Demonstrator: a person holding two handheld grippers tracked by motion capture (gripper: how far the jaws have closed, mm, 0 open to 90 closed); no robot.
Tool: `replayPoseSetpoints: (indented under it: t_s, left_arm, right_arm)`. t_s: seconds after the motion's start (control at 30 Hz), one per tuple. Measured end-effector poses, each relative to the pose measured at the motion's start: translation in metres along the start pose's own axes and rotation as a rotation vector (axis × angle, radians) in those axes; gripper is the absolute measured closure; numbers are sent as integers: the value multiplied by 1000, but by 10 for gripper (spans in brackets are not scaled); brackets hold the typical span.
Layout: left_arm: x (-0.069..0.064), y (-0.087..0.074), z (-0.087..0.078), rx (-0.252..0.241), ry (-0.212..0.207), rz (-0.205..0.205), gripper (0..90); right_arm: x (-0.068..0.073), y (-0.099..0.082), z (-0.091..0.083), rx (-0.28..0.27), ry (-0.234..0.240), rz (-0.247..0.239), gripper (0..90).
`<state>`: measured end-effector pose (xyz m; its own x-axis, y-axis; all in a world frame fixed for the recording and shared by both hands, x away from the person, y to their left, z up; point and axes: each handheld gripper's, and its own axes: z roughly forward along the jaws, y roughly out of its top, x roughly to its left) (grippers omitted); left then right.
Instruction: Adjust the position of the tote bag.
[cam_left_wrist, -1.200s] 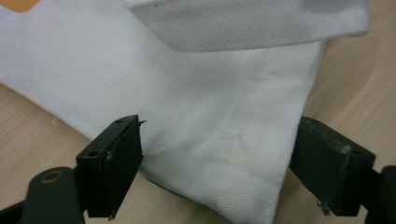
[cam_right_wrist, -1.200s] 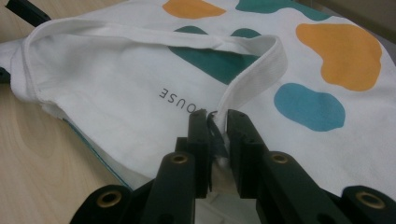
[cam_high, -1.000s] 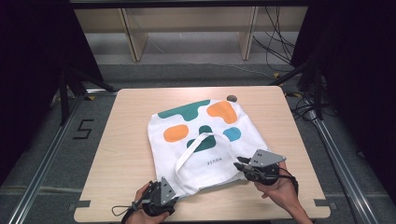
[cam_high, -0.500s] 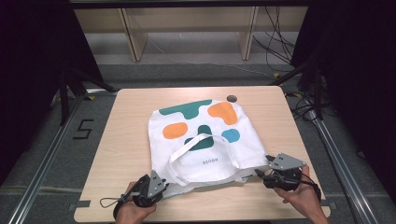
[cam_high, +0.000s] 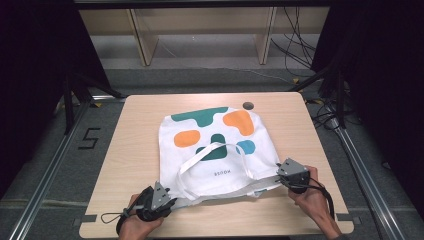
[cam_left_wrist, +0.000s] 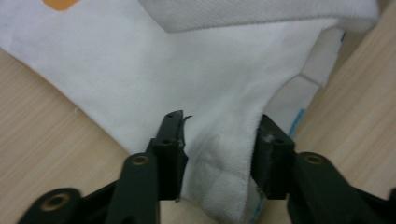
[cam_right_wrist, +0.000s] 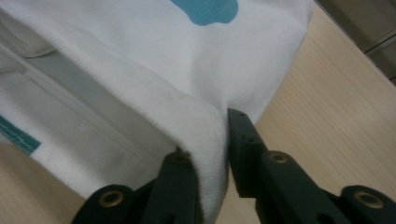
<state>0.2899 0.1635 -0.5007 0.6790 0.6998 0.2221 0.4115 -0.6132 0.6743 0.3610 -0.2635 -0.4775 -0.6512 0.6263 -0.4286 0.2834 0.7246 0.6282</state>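
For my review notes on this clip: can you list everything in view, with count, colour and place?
tote bag: 1, white with green, orange and blue blobs, flat mid-table, its open edge toward the person.
bag handle: 1 loop seen, white, lying on the bag's face.
table: 1, light wood, centre.
small round thing: 1, dark, on the table by the bag's far corner.
shelf unit: 1, pale wood, behind the table.
cables: several, black, floor at far right.
left gripper: 1, black, bag's near left corner between its jaws.
right gripper: 1, black, clamped on the bag's near right corner.
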Motion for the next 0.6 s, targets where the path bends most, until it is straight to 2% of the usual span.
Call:
replayPoseSetpoints:
  t_s: [0.07, 0.13, 0.17, 0.2, 0.23, 0.27, 0.3, 0.33, 0.37, 0.43, 0.47, 0.5, 0.57, 0.6]
  left_arm:
    - [-3, 0, 1, 9, 16, -7, 496]
    - [-5, 1, 1, 25, 39, 20, 479]
    - [-5, 1, 1, 40, 57, 21, 454]
    - [-3, 1, 2, 47, 77, 23, 444]
    - [-3, 1, 2, 47, 77, 23, 444]
    - [0, 1, 2, 45, 76, 15, 444]
    - [5, 0, 3, 35, 64, -14, 437]
    - [7, 0, 4, 35, 54, -36, 438]
    - [11, -1, 7, 39, 36, -44, 468]
    - [10, 0, 10, 50, 42, -13, 528]
    - [10, 0, 10, 50, 42, -13, 612]
    - [11, 1, 12, 41, 28, -6, 612]
    - [15, 4, 14, 25, 25, 6, 762]
    - [19, 5, 15, 25, 25, 23, 778]
  right_arm:
    - [0, -1, -2, -4, 11, 13, 842]
    - [1, -1, -6, -11, 27, 30, 850]
    - [1, -1, -8, -18, 39, 14, 851]
    - [5, -4, -14, -15, 51, 41, 851]
    - [5, -4, -14, -15, 51, 41, 851]
    - [7, -6, -18, -17, 59, 46, 851]
    - [10, -9, -23, -17, 69, 61, 852]
    - [12, -13, -28, -16, 84, 52, 852]
    - [17, -18, -35, -15, 99, 81, 850]
    - [21, -21, -39, -16, 104, 70, 848]
    - [21, -21, -39, -16, 104, 70, 848]
    - [24, -22, -41, -7, 101, 80, 846]
    - [31, -23, -42, -8, 111, 65, 841]
    - [32, -23, -43, -5, 114, 64, 840]
